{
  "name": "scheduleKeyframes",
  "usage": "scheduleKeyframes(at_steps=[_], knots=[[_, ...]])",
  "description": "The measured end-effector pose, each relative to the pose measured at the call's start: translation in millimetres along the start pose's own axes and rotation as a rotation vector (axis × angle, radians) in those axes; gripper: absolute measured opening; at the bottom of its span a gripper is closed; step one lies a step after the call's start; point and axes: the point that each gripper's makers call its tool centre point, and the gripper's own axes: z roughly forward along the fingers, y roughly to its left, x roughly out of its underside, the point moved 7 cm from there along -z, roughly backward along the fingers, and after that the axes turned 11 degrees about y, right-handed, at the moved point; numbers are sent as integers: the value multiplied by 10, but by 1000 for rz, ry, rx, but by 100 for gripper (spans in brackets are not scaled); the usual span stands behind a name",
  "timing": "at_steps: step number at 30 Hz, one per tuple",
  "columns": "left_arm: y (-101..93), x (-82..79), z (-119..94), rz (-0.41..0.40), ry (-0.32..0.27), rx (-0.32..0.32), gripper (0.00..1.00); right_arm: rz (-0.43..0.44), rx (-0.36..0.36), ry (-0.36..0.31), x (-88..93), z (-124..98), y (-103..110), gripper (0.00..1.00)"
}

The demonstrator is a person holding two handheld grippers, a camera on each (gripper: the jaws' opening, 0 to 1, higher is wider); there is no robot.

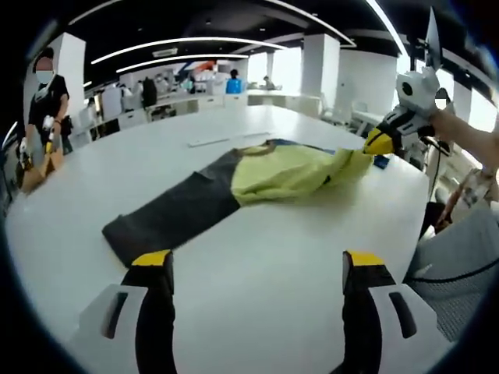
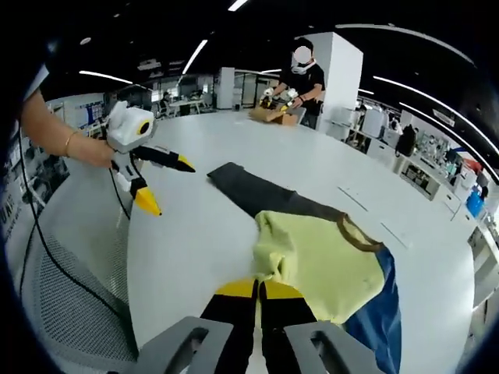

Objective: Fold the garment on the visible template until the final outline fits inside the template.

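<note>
In the right gripper view, the left gripper hangs spread and empty, well apart from the yellow fabric garment with a brown collar. The garment lies on the round white table, over a dark grey rectangular template and a blue cloth. The right gripper pinches the garment's near edge.

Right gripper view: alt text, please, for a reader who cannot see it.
The right claw is shut on the edge of a yellow shirt lying partly over a dark template on a white table. The left claw hangs open above the table, held in a hand.
</note>
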Motion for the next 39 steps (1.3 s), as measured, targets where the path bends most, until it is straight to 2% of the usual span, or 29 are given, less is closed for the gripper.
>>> scheduleKeyframes(at_steps=[6, 14, 19, 34, 39], knots=[[-9, 9, 3, 1, 6, 5, 84, 22, 51, -11, -57, 11, -244, 0], [-32, 5, 21, 4, 8, 13, 82, 63, 106, -6, -26, 27, -517, 0], [-42, -7, 36, -5, 6, 20, 80, 72, 164, 24, 50, 63, -671, 0], [-85, -31, 72, -16, 3, 33, 76, 155, 237, 89, 313, 274, -1059, 0], [-101, -41, 102, -21, 11, 35, 76, 185, 263, 90, 317, 305, -1163, 0]])
